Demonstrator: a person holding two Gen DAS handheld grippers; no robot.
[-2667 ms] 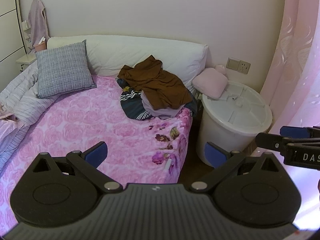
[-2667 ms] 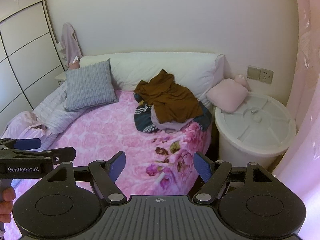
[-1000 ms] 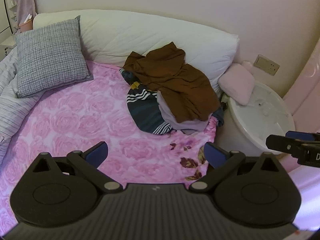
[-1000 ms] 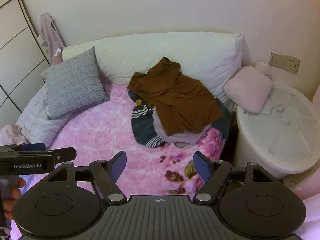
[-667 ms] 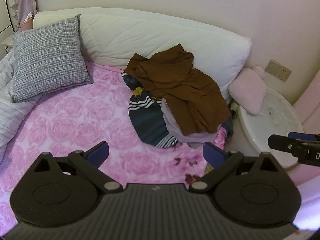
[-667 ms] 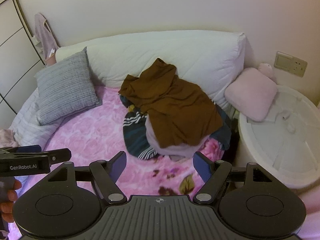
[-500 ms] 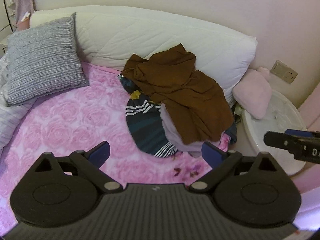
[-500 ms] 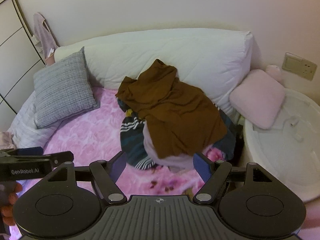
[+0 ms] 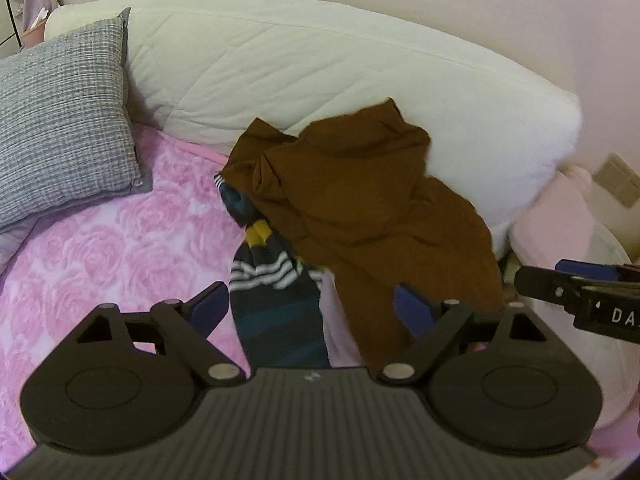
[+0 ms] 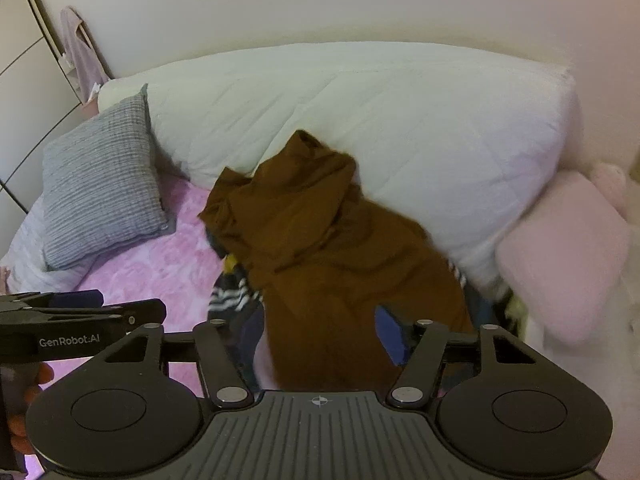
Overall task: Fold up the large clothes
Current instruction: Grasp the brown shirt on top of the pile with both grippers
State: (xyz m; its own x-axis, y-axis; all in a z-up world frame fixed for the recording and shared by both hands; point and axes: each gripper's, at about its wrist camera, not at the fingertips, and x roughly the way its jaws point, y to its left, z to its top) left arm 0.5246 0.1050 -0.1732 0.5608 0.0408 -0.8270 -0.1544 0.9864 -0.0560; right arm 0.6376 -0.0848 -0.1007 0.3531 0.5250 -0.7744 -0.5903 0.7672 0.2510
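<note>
A heap of clothes lies on the pink bed against the white bolster. A crumpled brown garment [image 9: 360,200] [image 10: 320,248] sits on top, over a dark striped garment [image 9: 276,300] [image 10: 228,300] and a pale lilac one [image 9: 336,320]. My left gripper [image 9: 312,310] is open, its blue pads on either side of the heap's near edge. My right gripper [image 10: 320,332] is open too, close over the brown garment's lower part, with its left fingertip dark against the clothes. Each gripper shows at the edge of the other's view. Neither holds anything.
A grey checked pillow [image 9: 60,128] [image 10: 104,184] leans at the left. The long white bolster [image 9: 320,72] [image 10: 380,120] runs behind the heap. A pink cushion [image 10: 560,248] lies at the right, and the pink floral bedspread [image 9: 120,248] spreads to the left. A hand [image 10: 40,376] holds the left gripper.
Both grippers have moved forward and down toward the heap, which now looms large between their fingers. The white round lid at the right has left both views. The fingers stay apart.
</note>
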